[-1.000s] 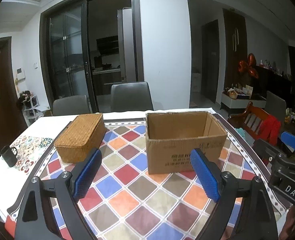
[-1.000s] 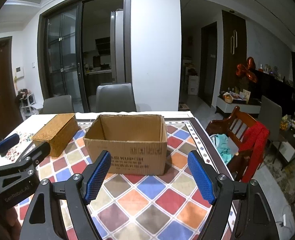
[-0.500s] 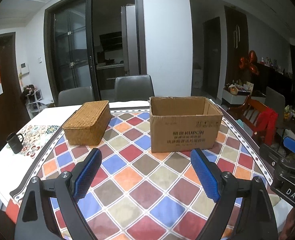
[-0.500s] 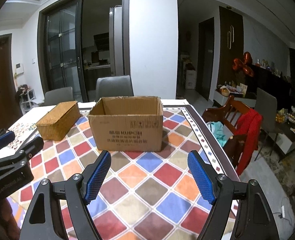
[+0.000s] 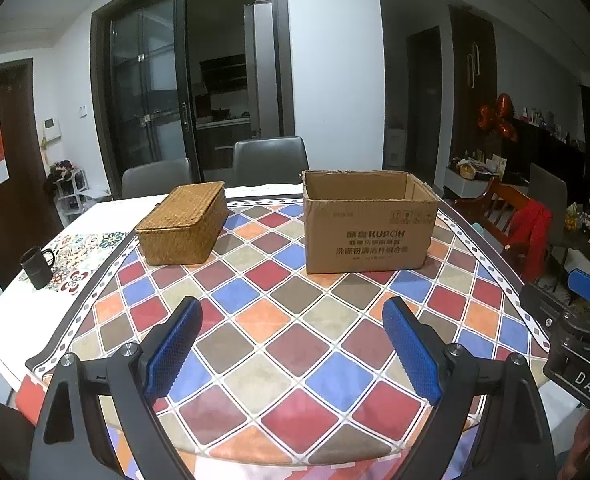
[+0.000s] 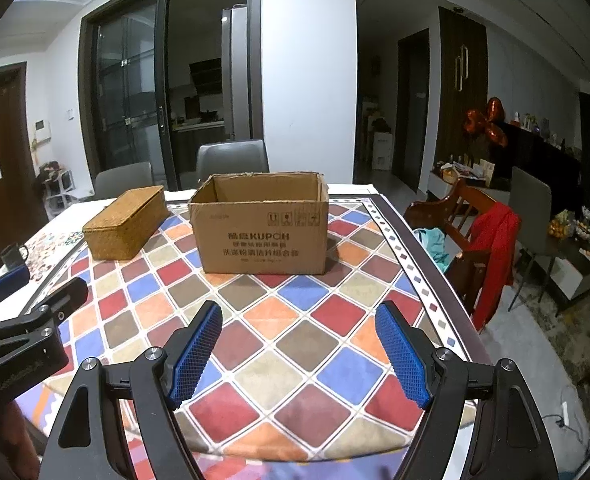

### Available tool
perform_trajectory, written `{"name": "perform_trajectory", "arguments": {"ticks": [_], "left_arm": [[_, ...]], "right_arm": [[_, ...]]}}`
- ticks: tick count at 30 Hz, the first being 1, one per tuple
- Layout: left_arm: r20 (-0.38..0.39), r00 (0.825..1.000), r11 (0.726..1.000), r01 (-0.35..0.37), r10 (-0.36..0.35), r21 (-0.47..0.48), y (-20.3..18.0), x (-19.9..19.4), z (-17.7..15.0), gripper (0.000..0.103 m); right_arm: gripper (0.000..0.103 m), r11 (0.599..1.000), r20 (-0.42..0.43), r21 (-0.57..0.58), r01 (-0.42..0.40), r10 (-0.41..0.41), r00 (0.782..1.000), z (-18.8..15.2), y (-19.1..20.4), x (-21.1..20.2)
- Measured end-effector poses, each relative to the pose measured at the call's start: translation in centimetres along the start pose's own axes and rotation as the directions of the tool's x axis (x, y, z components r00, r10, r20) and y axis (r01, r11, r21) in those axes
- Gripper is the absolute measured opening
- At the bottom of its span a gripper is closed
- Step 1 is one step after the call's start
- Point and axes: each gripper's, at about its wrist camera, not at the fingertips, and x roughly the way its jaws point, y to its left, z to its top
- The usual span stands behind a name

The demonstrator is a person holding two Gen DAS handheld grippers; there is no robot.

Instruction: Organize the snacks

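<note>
One cardboard box (image 5: 369,224) at 1 o'clock, one wicker basket (image 5: 183,228) at 11 on the desk (image 5: 295,340). Left gripper (image 5: 291,344) and right gripper (image 6: 299,344) both gape wide, holding nothing.

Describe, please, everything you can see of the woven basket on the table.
The woven basket is a rectangular golden-brown box of wicker-like weave with a flat matching lid, closed. It sits upright on the checkered tablecloth, angled slightly, left of the open cardboard box and apart from it. Nothing else touches it.
</note>
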Motion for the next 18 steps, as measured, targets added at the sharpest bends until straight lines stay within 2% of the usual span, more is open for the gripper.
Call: {"name": "perform_trajectory", "arguments": {"ticks": [18], "left_arm": [[-0.001, 1.000, 1.000, 0.001, -0.001, -0.001, 0.18, -0.37, -0.52, 0.092]], "right_arm": [[0.080, 1.000, 0.004, 0.006, 0.008, -0.008, 1.000, -0.28, -0.21, -0.44]]}}
